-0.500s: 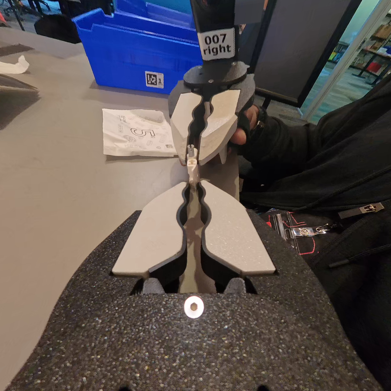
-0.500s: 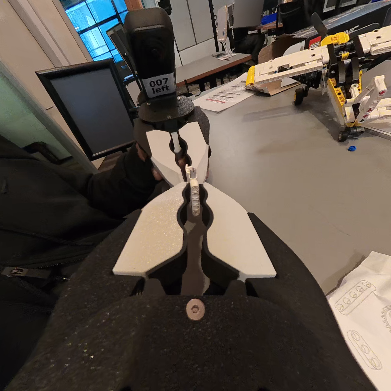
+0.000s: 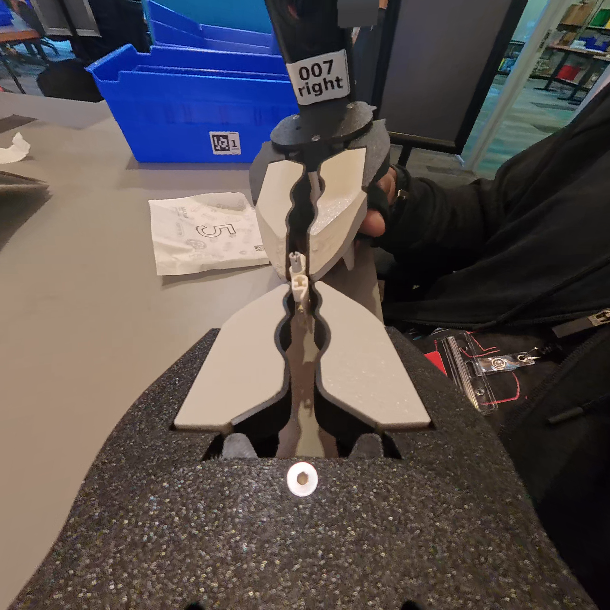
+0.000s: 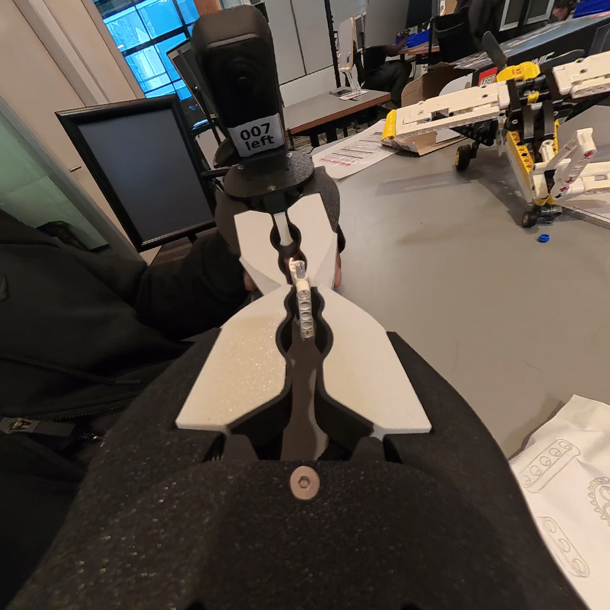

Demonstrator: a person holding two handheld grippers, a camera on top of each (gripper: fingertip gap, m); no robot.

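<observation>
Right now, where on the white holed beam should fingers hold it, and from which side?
Probably on the two plain long edges of the white beam, just below the pin at its end, coming in facing the holed face, as the right gripper does. Those edges look flat and parallel, and this leaves holes and pin clear.

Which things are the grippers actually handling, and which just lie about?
Handled: white beam with pin, gripped by both left gripper and right gripper.
Lying about: blue bin, printed paper bag, brick-built model, small blue piece.
</observation>
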